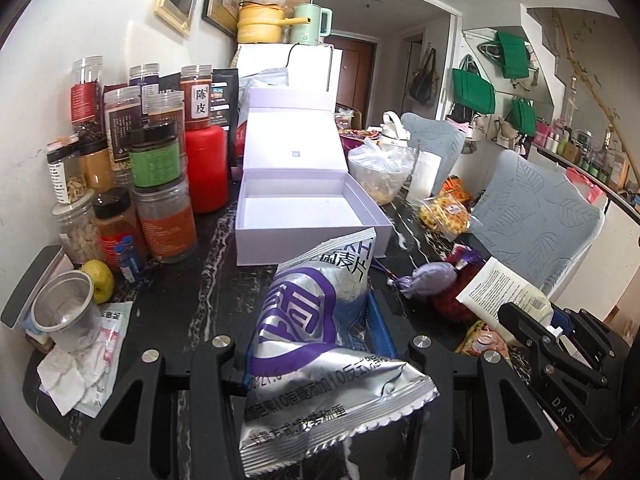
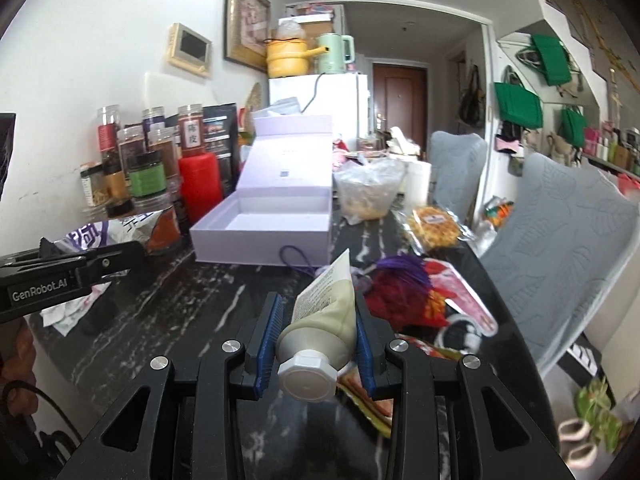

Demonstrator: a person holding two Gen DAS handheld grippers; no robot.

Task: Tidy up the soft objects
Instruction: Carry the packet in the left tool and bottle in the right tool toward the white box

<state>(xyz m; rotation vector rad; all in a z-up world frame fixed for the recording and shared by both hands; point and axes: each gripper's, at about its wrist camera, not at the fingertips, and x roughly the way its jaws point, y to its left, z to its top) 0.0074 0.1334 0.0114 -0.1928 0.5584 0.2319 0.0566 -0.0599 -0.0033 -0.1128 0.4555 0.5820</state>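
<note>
In the left wrist view my left gripper [image 1: 316, 316] is shut on a silver and purple snack packet [image 1: 320, 320], held above the dark marble table [image 1: 192, 296]. An open lavender gift box [image 1: 304, 208] lies just beyond it with its lid up and nothing visible inside. My right gripper [image 2: 318, 316] is shut on a cream tube [image 2: 324, 304] with a white cap that faces the camera. The box [image 2: 264, 224] sits ahead and slightly left of it. A purple sachet [image 1: 432, 280] and a red tasselled piece [image 2: 400, 292] lie on the table to the right.
Several spice jars [image 1: 156, 160] and a red canister [image 1: 206, 168] crowd the left wall. A metal cup [image 1: 64, 312], crumpled tissue and a green fruit [image 1: 98, 280] sit at the near left. Bagged snacks [image 2: 434, 224] and two grey-covered chairs [image 2: 568, 240] line the right.
</note>
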